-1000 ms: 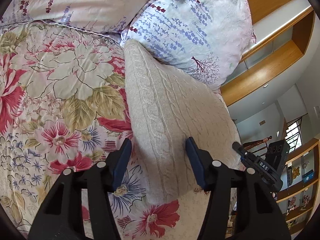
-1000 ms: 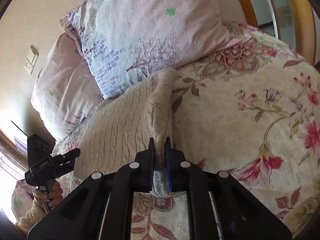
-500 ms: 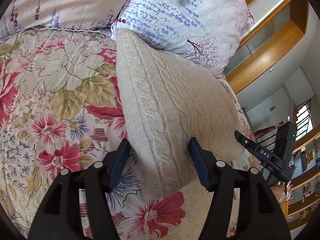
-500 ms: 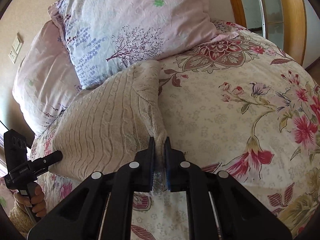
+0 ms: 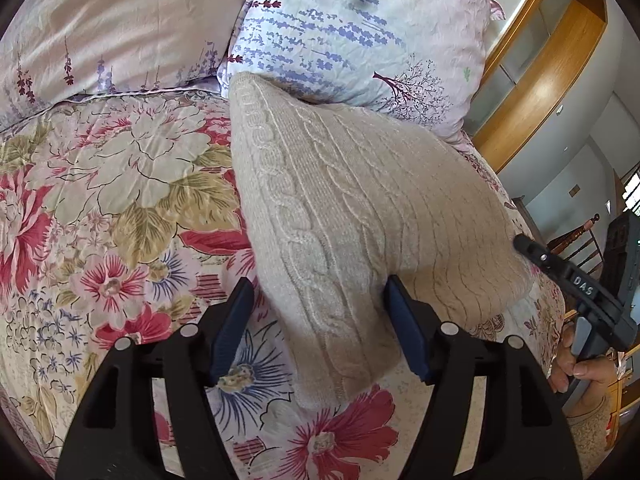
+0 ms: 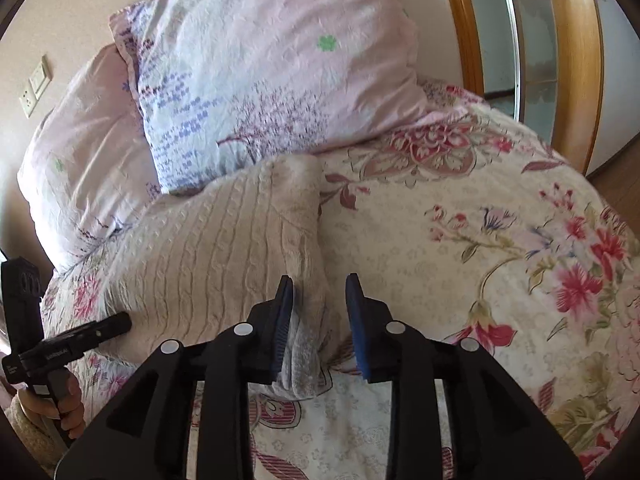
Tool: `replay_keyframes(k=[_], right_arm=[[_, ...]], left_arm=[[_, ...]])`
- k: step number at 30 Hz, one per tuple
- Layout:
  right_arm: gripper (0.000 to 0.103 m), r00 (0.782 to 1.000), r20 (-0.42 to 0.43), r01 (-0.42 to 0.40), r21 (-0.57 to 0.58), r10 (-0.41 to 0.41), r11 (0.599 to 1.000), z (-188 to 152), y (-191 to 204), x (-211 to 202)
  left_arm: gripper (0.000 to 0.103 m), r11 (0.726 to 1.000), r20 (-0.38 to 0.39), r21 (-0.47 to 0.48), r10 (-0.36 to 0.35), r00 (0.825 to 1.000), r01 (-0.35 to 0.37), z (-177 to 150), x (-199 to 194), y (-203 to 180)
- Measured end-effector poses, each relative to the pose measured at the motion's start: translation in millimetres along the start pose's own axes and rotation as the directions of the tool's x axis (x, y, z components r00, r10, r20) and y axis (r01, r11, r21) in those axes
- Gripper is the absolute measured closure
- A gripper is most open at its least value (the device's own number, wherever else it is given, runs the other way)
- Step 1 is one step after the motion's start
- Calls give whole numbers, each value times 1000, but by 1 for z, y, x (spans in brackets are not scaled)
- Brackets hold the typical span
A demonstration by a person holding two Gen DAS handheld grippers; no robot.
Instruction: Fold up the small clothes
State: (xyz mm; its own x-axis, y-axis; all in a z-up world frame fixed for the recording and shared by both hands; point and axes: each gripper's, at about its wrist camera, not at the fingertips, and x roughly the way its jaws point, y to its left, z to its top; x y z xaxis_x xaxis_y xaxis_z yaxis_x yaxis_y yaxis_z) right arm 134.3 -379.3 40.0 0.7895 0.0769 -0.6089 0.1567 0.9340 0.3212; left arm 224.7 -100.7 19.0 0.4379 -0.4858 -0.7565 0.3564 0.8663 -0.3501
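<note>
A cream cable-knit garment (image 5: 352,216) lies folded on the floral bedspread (image 5: 120,208), its far end against a pillow. My left gripper (image 5: 320,308) is open, its blue pads either side of the garment's near corner. In the right wrist view the same garment (image 6: 208,256) lies left of centre. My right gripper (image 6: 320,300) is open, its jaws astride the garment's near right edge, which lies loose between them. The right gripper also shows at the right edge of the left wrist view (image 5: 576,280), and the left gripper at the left of the right wrist view (image 6: 68,344).
Two pale floral pillows (image 5: 352,32) (image 5: 120,28) lean at the head of the bed, also in the right wrist view (image 6: 272,68). A wooden frame (image 6: 576,60) with glass stands right of the bed. Wall sockets (image 6: 36,84) are on the left wall.
My right gripper was shut on the garment's edge and has opened, letting it go onto the bed. My left gripper stayed open and moved slightly closer over the near corner.
</note>
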Motion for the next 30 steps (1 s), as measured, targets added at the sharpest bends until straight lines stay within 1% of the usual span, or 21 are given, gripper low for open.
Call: replay_keyframes(k=[1,3,5,7,8,10,12,14,15,16,17,19,21,22,23,27,30], right_arm=[[74,1000,24,-10,-11,10,1000,1,4,-6],[74,998,40,-38,-43,40,998,2,14,-11],[74,998,18,-57,-87,59,995,0,25,-8],[74,998,-8,-57,-131,57,990,-3,33,-1],[74,999,-30,-45,-149,41,988,-6,36,5],[72,993,-118,-15,-162,-4,987,-14,37,26],[71,995,-103,-6,-173,-12,985,-19,37,30],[70,993,-119,-19,-164,-1,986,-17,35,28],[67,991,-130,-38,-145,19,989,-14,33,27],[56,989,-137,-64,-119,47,991,-10,29,25],[52,987,-136,-97,-81,86,992,-5,24,23],[30,983,-103,-150,7,150,989,8,11,15],[21,981,-69,-175,78,180,982,22,0,12],[21,976,-73,-196,111,205,974,29,-7,14],[21,969,-99,-210,143,225,967,35,-13,22],[21,934,-231,-206,279,274,938,50,-33,62],[21,914,-279,-200,321,295,926,54,-41,84]], left_arm=[[34,1000,0,2,3,1000,-3,-1,0,0],[34,1000,0,6,8,1000,-8,-1,0,0],[34,1000,0,10,12,1000,-12,-1,2,-1],[34,1000,0,17,17,1000,-17,-1,2,-2],[33,1000,0,20,20,1000,-20,-1,3,-2],[33,999,0,26,22,1000,-22,-2,3,-2],[32,999,-2,33,24,1000,-24,-2,3,-3],[31,999,-12,30,16,1000,-15,0,3,-1],[30,1000,-21,18,1,1000,-1,1,3,1],[29,1000,-34,-6,-29,999,29,3,2,4],[29,997,-46,-41,-71,996,69,6,1,10],[29,984,-46,-117,-144,989,137,11,-2,22],[29,970,-23,-167,-184,983,177,19,-5,33],[29,964,-13,-185,-197,980,192,23,-6,36],[29,958,-6,-199,-210,978,205,28,-6,40],[29,943,-15,-244,-237,971,227,43,1,47],[30,934,-36,-278,-246,969,227,50,11,50]])
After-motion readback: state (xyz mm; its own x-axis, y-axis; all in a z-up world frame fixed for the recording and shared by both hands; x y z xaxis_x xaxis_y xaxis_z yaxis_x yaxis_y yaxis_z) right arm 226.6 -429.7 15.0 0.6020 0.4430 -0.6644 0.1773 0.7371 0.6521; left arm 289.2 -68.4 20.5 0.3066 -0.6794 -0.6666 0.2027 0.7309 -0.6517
